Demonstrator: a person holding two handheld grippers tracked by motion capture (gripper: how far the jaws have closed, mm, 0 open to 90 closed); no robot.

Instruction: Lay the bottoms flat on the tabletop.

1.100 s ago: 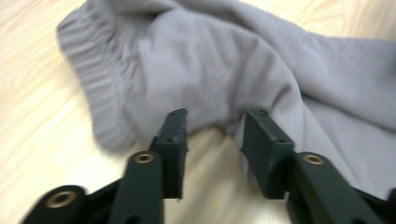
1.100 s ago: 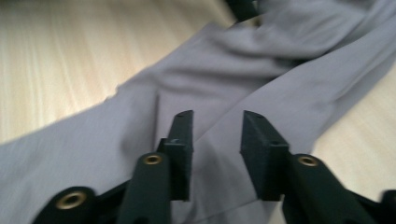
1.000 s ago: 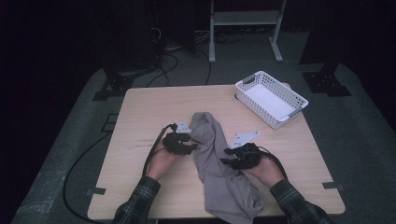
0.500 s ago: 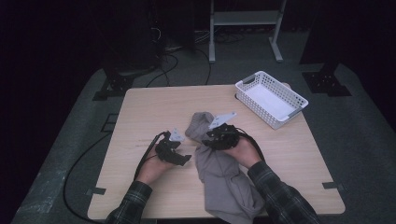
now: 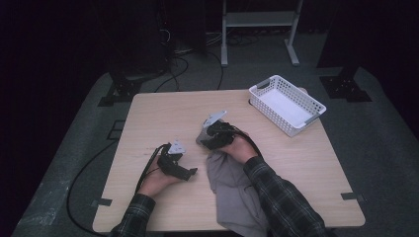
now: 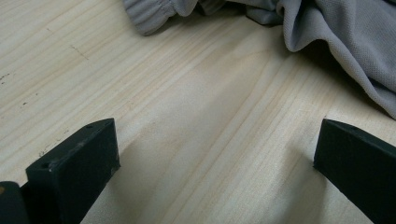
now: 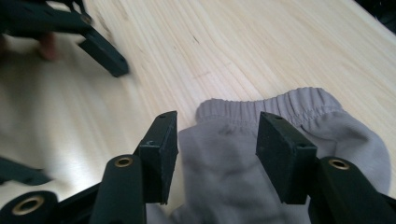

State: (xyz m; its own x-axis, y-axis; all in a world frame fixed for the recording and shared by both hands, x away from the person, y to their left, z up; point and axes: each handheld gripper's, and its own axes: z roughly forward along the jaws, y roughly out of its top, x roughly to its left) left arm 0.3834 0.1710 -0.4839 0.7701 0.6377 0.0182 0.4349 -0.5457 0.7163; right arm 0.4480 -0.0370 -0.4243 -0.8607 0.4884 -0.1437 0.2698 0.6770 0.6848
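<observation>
A pale wooden desk (image 5: 163, 111) stands on a grey floor mat in a dark room, seen from above, with a person's two plaid-sleeved forearms coming in from the bottom edge.

A grey garment (image 5: 232, 190) with an elastic waistband lies crumpled on the near middle of the desk, running from the centre down to the near edge, partly under the person's right forearm.

A white plastic basket (image 5: 286, 104) with perforated walls sits at the far right corner of the desk, well apart from the garment.

The right hand-held gripper (image 5: 213, 137) is at the top end of the garment, near the middle of the desk. In the right gripper view its jaws stand part-way apart over the waistband (image 7: 266, 105). They have just been opening wider, with the grey cloth lying between them. The pads do not look pressed on the fabric.

The left hand-held gripper (image 5: 190, 173) lies low on the desk, to the left of the garment and just beside it. Its jaws are spread wide and have just been opening. In the left gripper view only bare wood lies between them, with the garment's edge (image 6: 336, 42) farther ahead.
</observation>
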